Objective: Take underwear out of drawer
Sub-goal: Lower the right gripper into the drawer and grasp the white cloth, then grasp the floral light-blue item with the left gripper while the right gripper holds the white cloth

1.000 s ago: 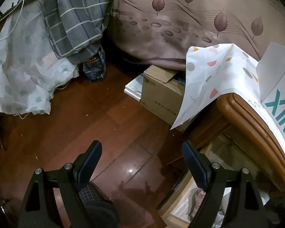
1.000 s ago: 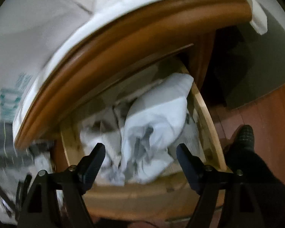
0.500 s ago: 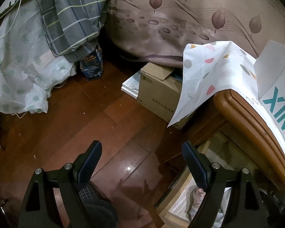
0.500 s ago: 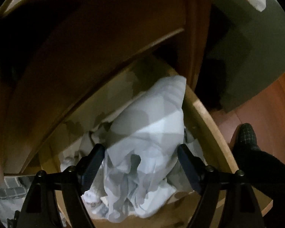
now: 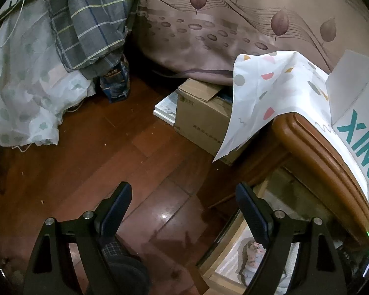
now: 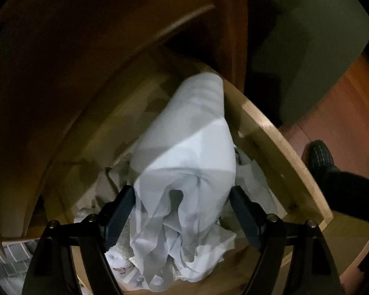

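Your right gripper [image 6: 182, 211] stood wide, its fingers either side of the white underwear [image 6: 184, 172], not yet pinching. The bundle lay in the open drawer [image 6: 283, 142]; nothing was out. Your left gripper [image 5: 184, 211] hung open, empty, over the floor [image 5: 86, 152].

The floor [image 5: 86, 167] is glossy, dark red wood. The drawer [image 6: 278, 135] is pale, matt wood and holds soft, creased white cloth [image 6: 189, 167]. The box [image 5: 201, 120] is matt brown cardboard. The nightstand [image 5: 315, 152] edge is polished wood.
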The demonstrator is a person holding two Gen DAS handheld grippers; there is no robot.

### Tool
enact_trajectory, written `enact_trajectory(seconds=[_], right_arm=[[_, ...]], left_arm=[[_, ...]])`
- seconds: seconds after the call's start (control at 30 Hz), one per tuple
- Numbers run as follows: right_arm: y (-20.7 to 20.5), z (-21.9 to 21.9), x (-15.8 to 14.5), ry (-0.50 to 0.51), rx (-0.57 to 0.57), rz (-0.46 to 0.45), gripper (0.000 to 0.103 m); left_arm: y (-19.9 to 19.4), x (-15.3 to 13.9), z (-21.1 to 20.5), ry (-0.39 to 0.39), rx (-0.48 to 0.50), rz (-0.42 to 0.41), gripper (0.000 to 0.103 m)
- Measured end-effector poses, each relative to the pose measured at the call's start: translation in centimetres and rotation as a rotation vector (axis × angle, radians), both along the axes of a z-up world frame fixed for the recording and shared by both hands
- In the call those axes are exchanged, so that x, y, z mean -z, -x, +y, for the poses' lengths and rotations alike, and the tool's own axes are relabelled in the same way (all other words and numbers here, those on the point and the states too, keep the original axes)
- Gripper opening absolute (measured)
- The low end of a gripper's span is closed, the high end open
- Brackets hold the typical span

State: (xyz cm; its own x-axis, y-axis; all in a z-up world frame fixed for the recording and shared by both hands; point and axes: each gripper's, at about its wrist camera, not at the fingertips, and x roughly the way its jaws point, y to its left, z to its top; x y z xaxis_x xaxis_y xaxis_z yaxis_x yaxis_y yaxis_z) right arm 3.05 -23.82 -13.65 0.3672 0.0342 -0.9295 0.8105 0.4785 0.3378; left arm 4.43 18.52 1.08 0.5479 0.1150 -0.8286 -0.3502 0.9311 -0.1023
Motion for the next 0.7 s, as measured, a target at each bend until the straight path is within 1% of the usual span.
enact_trajectory(seconds=[0.13,0.27,0.33,0.37,0.43,0.5,0.53,0.57,0.6,0.67,0.7], right_arm=[[0.0,-0.1,1.7,-0.076,0.042,-0.011,0.082],[-1.3,0.0,2.7,-0.092,0.040,-0.013,0.084],[-1.7,0.1,3.6,-0.140,0.042,-0.010,0.084],[-1.9,0.1,4.4,-0.182,0.054,-0.019,0.084],[-1.9,0.1,5.3,-0.232,0.056,-0.032,0.084],[-2.0,0.2,5.6,-0.228,0.059,-0.028,0.083],[-2.1,0.2,5.6,-0.219,0.046,-0.031,0.079],[-2.4,0.3,5.4,-0.200,0.026,-0.034,0.068],[-2.6,0.3,5.1,-0.190,0.013,-0.036,0.060],[-2.7,0.5,4.8,-0.171,-0.006,-0.047,0.047],[-2.6,0.5,5.0,-0.184,-0.010,-0.053,0.043]], left_arm=[[0.0,0.1,0.0,0.008,-0.002,0.003,0.084],[0.0,0.1,0.0,0.010,0.004,0.011,0.084],[0.0,0.0,-0.1,0.007,0.005,0.010,0.084],[-0.2,0.0,-0.1,0.008,0.003,0.010,0.084],[-0.2,0.0,-0.1,0.005,0.005,0.014,0.084],[-0.2,0.0,-0.2,0.004,0.008,0.016,0.084],[-0.3,0.0,-0.2,0.003,0.010,0.017,0.084],[-0.3,0.0,-0.3,0.003,0.009,0.018,0.084],[-0.3,0.0,-0.3,0.004,0.009,0.015,0.084],[-0.3,0.1,-0.4,0.001,0.012,0.016,0.084],[-0.3,0.1,-0.6,0.001,0.016,0.017,0.084]])
